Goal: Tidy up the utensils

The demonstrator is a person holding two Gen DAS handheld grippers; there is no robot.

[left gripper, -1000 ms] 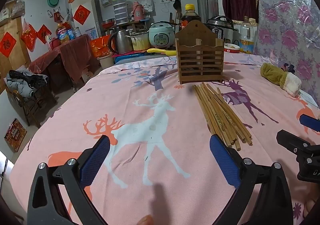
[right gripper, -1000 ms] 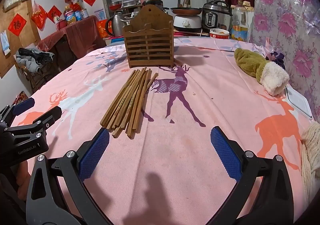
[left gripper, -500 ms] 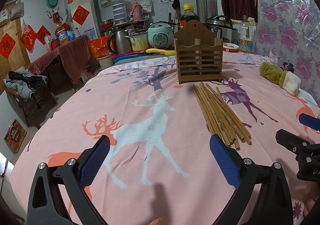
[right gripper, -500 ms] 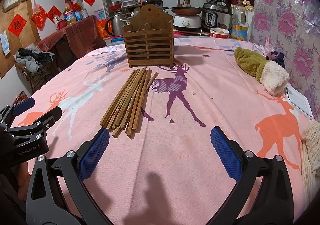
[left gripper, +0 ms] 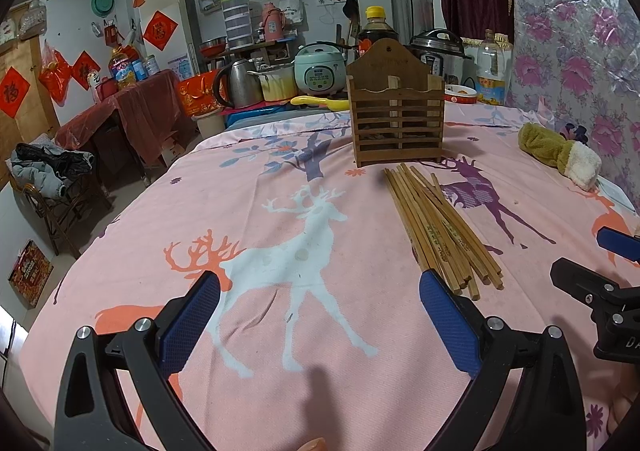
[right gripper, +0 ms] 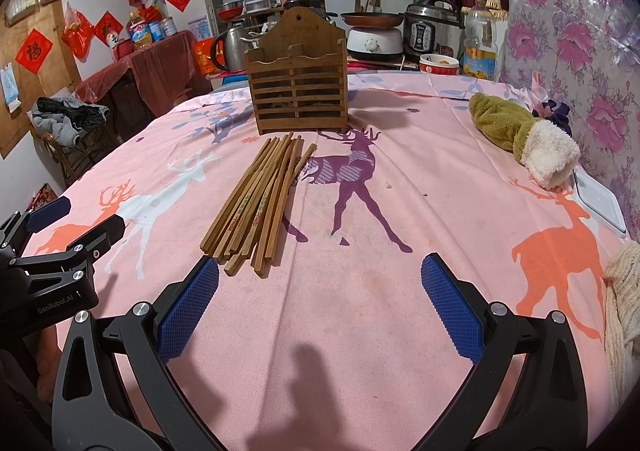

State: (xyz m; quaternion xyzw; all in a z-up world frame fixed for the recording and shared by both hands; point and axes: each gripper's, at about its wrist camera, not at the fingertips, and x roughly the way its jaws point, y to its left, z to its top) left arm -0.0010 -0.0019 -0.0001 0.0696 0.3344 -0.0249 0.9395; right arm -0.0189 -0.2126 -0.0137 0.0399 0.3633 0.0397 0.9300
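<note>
Nothing has shifted since the earlier frames: both grippers hover spread and empty. Left gripper [left gripper: 319, 311] has the chopsticks [left gripper: 438, 227] ahead to its right; right gripper [right gripper: 319, 291] has them ahead-left. Their long axis runs toward the wooden holder [right gripper: 296, 79], far ends just before it, near ends about equally close to either gripper

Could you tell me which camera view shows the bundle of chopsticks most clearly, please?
The right wrist view: the chopsticks lie whole and unobstructed near the picture's centre. In the left wrist view they sit off to the right, with a blue pad covering some near ends.
</note>
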